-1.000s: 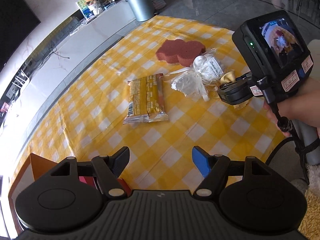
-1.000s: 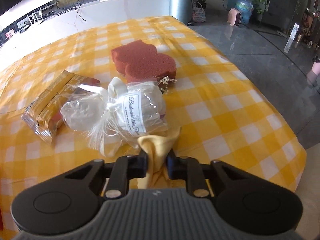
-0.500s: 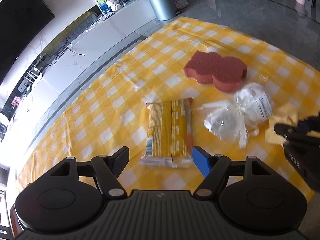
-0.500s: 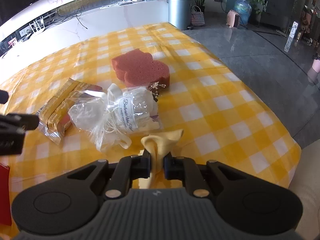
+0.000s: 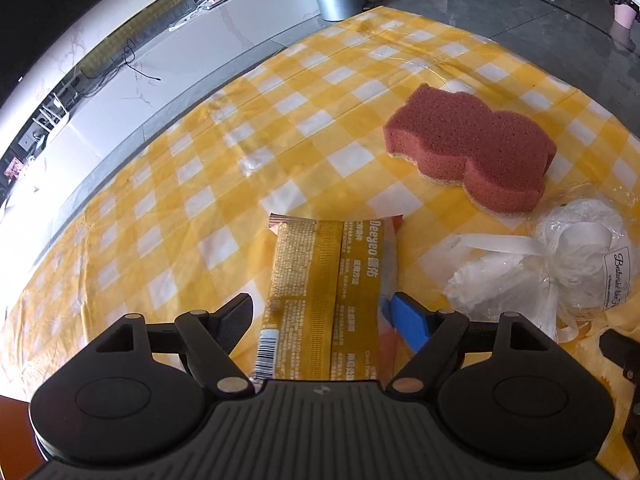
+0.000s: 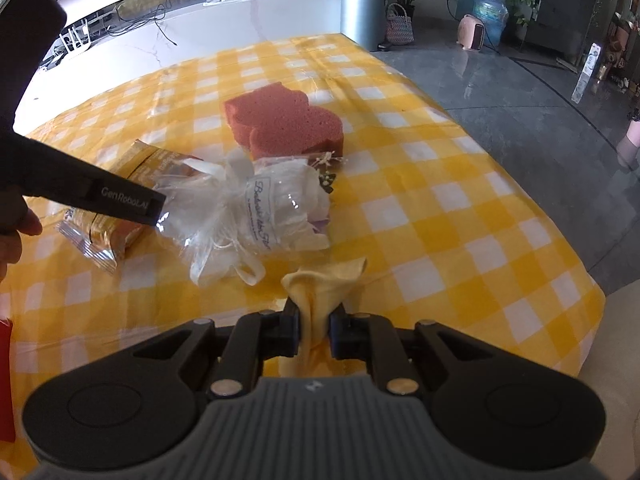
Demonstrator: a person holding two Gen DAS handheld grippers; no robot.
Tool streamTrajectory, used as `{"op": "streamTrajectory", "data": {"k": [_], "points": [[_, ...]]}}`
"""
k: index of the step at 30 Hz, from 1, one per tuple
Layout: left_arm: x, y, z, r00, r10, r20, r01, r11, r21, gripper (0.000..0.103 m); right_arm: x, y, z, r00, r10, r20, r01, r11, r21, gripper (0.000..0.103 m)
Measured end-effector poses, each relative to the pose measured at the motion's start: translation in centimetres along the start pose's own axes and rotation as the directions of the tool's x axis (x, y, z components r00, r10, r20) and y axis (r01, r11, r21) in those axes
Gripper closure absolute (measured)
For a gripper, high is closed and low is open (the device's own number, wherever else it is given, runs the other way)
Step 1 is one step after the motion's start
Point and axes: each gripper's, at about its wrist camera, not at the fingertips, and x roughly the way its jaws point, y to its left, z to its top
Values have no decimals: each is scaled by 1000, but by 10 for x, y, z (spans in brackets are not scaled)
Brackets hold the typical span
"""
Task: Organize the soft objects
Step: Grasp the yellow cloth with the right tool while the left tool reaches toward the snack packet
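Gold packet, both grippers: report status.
Left gripper opening, astride gold packet, not gripping. Right gripper shut on yellow cloth. Nothing blocking.

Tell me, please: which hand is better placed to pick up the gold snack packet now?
The left. The left gripper is over the gold snack packet, jaws opening, one finger on each side of it, not yet pressing. The right gripper is busy: it is shut on the yellow cloth and sits farther away.

I'm seeing my left gripper (image 5: 320, 320) opening its jaws wide on either side of the gold snack packet (image 5: 332, 292), pads not pressing it. The red sponge (image 5: 476, 148) is lying beyond, the clear white bundle (image 5: 552, 264) sitting right on the checked tablecloth (image 5: 200, 184).
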Motion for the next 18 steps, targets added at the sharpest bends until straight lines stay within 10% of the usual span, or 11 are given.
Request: {"op": "streamTrajectory", "data": {"k": [9,18], "points": [[16,4,1,1000,-26,12,27,999,-36,3,3,-4,-1,1000,-12,-10,12,1000,14,91],[13,12,-10,989,-135,60,137,990,-32,28,4,-1,-1,1000,-3,-24,3,1000,1,91]]}}
